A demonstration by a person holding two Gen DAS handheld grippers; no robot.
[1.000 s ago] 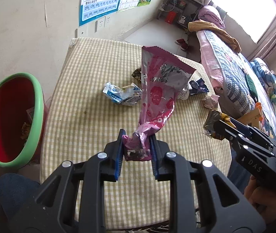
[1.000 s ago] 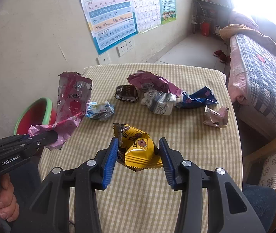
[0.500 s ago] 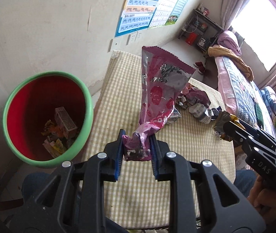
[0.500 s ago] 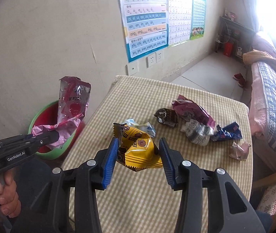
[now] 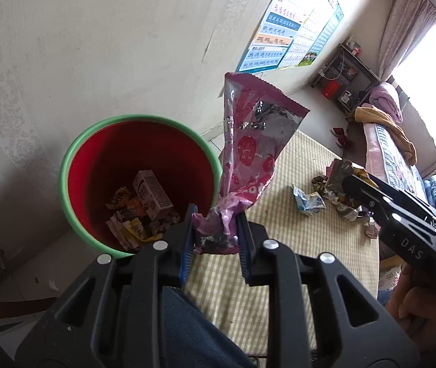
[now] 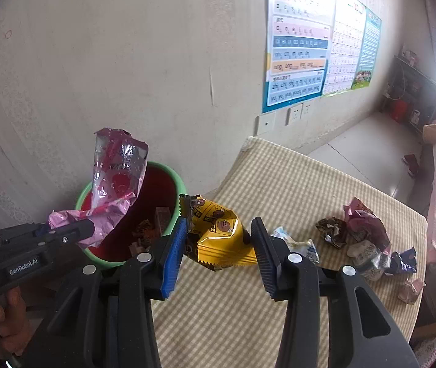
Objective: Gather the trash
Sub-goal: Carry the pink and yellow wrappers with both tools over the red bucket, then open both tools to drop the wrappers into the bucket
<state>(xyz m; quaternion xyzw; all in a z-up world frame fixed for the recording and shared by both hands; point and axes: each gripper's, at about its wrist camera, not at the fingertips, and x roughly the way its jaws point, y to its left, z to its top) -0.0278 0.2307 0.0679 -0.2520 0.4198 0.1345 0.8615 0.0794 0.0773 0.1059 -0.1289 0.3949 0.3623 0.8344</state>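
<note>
We are seeing the bin (image 5: pixel 74 153) standing on the floor just beside the table (image 6: pixel 279 184), against the wall (image 6: pixel 126 61); a carton (image 5: pixel 152 194) is lying in it among wrappers; loose wrappers (image 6: pixel 362 236) are lying together on the table's far side; posters (image 6: pixel 304 46) are hanging behind.

Pale patterned wall (image 6: pixel 126 61) with charts (image 6: pixel 297 46), tiled floor (image 6: pixel 368 150), bed (image 5: pixel 392 159) beneath a bright curtained window (image 5: pixel 426 70).
</note>
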